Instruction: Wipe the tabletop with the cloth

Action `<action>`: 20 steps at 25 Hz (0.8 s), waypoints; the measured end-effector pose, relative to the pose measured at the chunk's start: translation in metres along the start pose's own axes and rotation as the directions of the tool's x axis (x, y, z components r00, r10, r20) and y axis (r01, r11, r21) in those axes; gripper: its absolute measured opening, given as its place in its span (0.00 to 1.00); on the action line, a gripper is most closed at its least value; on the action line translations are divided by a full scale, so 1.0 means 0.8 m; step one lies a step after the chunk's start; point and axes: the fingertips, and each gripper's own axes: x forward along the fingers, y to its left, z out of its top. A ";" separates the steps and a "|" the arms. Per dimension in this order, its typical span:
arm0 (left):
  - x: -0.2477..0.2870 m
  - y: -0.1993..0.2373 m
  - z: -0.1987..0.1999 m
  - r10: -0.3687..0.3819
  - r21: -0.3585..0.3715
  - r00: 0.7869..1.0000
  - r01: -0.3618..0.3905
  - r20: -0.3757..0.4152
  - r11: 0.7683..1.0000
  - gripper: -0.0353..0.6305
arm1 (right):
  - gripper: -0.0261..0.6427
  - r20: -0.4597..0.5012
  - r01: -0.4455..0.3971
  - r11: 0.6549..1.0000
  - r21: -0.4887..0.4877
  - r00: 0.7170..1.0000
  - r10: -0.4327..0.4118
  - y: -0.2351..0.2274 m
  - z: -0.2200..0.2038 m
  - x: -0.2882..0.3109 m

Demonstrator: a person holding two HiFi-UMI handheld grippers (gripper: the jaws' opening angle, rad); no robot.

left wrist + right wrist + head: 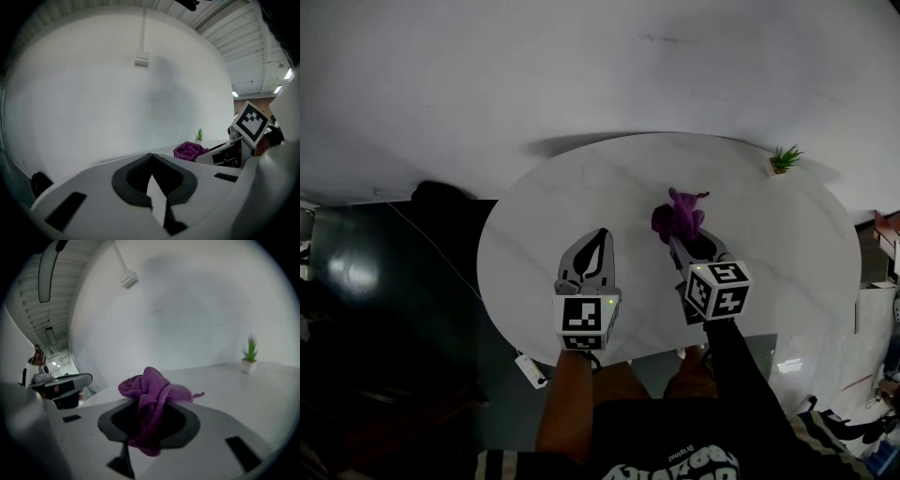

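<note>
A: Right gripper status?
B: The right gripper (680, 242) (152, 401) is clenched on the cloth (678, 214) (152, 390). The cloth is purple and bunched. Most of it bulges out past the jaw tips. One fold hangs down between the jaws in the right gripper view.
A: Is the cloth on the surface?
B: It's over the tabletop (769, 244) (262, 394), near the middle. Can't tell if it touches, since no view shows its underside.
A: Left?
B: The left gripper (600, 234) (151, 155) is closed, tips touching, nothing between them. Only a thin pale sliver shows behind the tips in the left gripper view. It's over the near left part of the tabletop, beside the right gripper but clear of both it and the cloth.
A: Pointing the same way?
B: Roughly. Both point away from the person, toward the white wall (581, 66). The right one reaches further out. The left marker cube (586, 322) and right marker cube (718, 289) sit near the near rim in the head view.
A: Anything else on the table?
B: A small potted plant (784, 159) (250, 355) (199, 136), upright at the far right rim, well apart from the cloth. The top is round and white, with dark floor (384, 281) to its left.
A: Arms?
B: A bare forearm (567, 403) behind the left gripper, a dark sleeve (741, 366) behind the right.
</note>
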 end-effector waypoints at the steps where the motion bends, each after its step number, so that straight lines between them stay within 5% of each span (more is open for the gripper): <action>1: -0.018 0.032 -0.006 0.022 0.000 1.000 -0.022 -0.004 1.000 0.05 | 0.23 -0.006 -0.029 1.000 -0.011 1.000 0.029 0.038 -0.002 0.017; 10: -0.193 0.280 -0.070 0.283 -0.053 0.958 -0.286 -0.051 0.957 0.05 | 0.23 -0.127 -0.301 0.947 -0.108 0.949 0.288 0.345 -0.059 0.130; 20: -0.316 0.366 -0.131 0.433 -0.124 0.896 -0.443 -0.096 0.888 0.05 | 0.23 -0.274 -0.507 0.850 -0.144 0.845 0.458 0.526 -0.132 0.164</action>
